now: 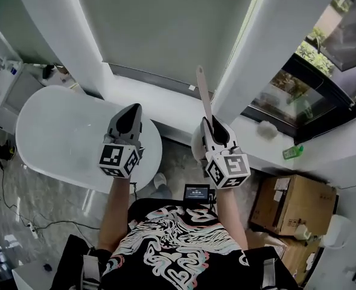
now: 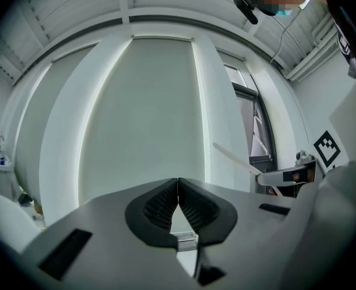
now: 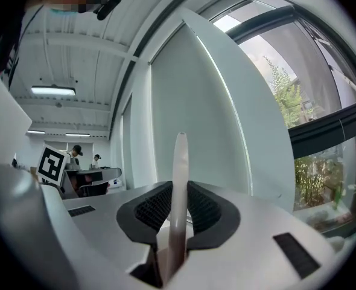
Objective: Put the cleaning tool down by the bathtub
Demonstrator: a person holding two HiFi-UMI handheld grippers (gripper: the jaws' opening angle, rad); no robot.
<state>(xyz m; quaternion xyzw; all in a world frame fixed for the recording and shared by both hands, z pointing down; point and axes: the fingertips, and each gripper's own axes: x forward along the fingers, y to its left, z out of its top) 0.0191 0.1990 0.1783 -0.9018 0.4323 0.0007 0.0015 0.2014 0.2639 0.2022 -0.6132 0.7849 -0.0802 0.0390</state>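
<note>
The cleaning tool's pale, flat handle (image 1: 203,94) sticks up out of my right gripper (image 1: 213,127), which is shut on it; its lower end is hidden behind the gripper. In the right gripper view the handle (image 3: 179,174) rises between the black pads (image 3: 151,209) of that gripper (image 3: 178,209). The white oval bathtub (image 1: 51,132) lies at the left. My left gripper (image 1: 128,121) hangs over the tub's right end, shut and holding nothing; its own view shows its tips (image 2: 178,189) pressed together, with the handle (image 2: 233,159) off to the right.
A pale roller blind (image 1: 166,29) and white window frames stand ahead, with a sill (image 1: 268,144) carrying a green bottle (image 1: 292,152). Cardboard boxes (image 1: 292,204) sit at the lower right. A cable (image 1: 15,213) runs on the marble floor at the left.
</note>
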